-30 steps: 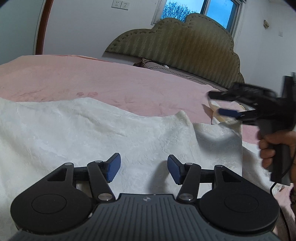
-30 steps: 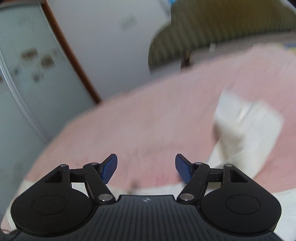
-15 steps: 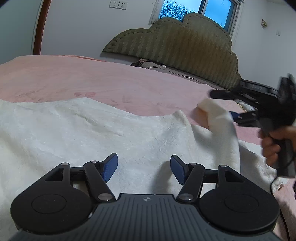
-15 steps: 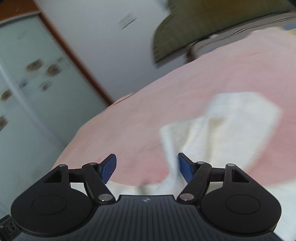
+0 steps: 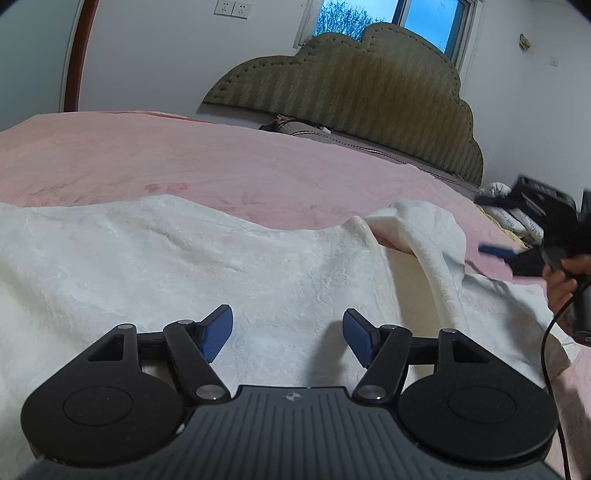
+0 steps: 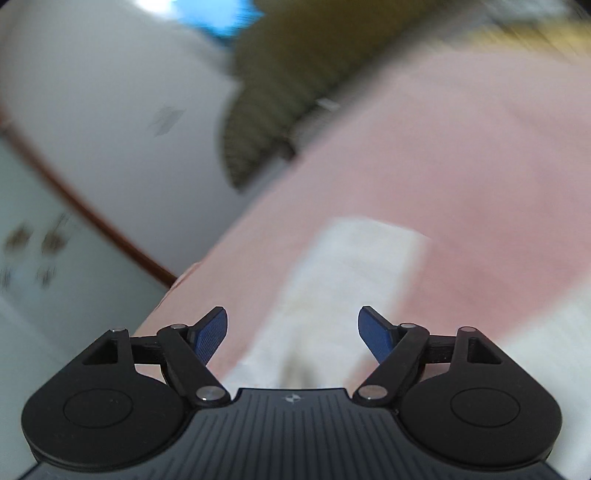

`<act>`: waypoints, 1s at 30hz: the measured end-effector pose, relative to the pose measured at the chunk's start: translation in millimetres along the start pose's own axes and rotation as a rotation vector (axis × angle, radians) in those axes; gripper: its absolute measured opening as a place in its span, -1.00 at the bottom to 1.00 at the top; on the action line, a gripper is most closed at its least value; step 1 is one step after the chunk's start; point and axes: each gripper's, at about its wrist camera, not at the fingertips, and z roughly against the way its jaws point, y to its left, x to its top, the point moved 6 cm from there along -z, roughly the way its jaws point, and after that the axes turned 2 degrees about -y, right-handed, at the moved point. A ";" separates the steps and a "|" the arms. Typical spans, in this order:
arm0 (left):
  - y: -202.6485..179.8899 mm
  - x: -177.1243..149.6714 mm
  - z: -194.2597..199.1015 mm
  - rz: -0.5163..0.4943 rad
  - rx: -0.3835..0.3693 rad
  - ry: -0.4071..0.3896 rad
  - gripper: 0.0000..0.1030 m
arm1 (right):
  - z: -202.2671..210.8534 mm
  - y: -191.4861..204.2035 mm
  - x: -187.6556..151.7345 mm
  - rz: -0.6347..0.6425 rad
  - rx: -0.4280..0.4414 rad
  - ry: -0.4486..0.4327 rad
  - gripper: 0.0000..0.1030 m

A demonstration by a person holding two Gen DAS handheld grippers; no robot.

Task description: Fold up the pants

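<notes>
My left tongs point(image 5: 288, 334) hover just over the cream pants point(image 5: 184, 258), jaws opening with nothing pinched, and my right tongs point(image 6: 291, 330) are spreading too, empty. The pants sprawl across the pink bedspread point(image 5: 184, 155), plush, limp and light. That raised far leg end point(image 5: 424, 218) looks the spot to grab.

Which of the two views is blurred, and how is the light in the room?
Left wrist view: sharp apart from fisheye bending; soft, dim light, blue dusk in the window; only the right gripper at the edge is smeared. Right wrist view: heavy motion blur over the pink bed and white pants; only its own gripper stays crisp.
</notes>
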 end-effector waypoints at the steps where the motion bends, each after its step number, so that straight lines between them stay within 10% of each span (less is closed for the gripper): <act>1: 0.1 -0.1 0.3 -0.001 0.000 0.000 0.34 | -1.1 -13.8 -3.8 -0.088 0.019 0.047 0.53; 9: 0.1 0.0 0.0 -0.001 0.001 0.000 0.35 | -37.3 -2.0 -25.4 -0.096 0.099 0.223 0.65; 16: 0.2 0.8 -0.7 0.006 -0.004 -0.002 0.35 | -62.7 -11.0 7.5 -0.116 0.096 -0.006 0.58; 21: 2.0 1.8 -1.4 0.017 -0.012 -0.003 0.38 | -73.7 -29.3 19.3 -0.178 -0.004 -0.053 -0.84; 30: 2.5 2.1 -0.1 0.022 -0.013 -0.004 0.38 | 24.4 -20.8 58.8 0.005 -0.090 -0.251 -0.86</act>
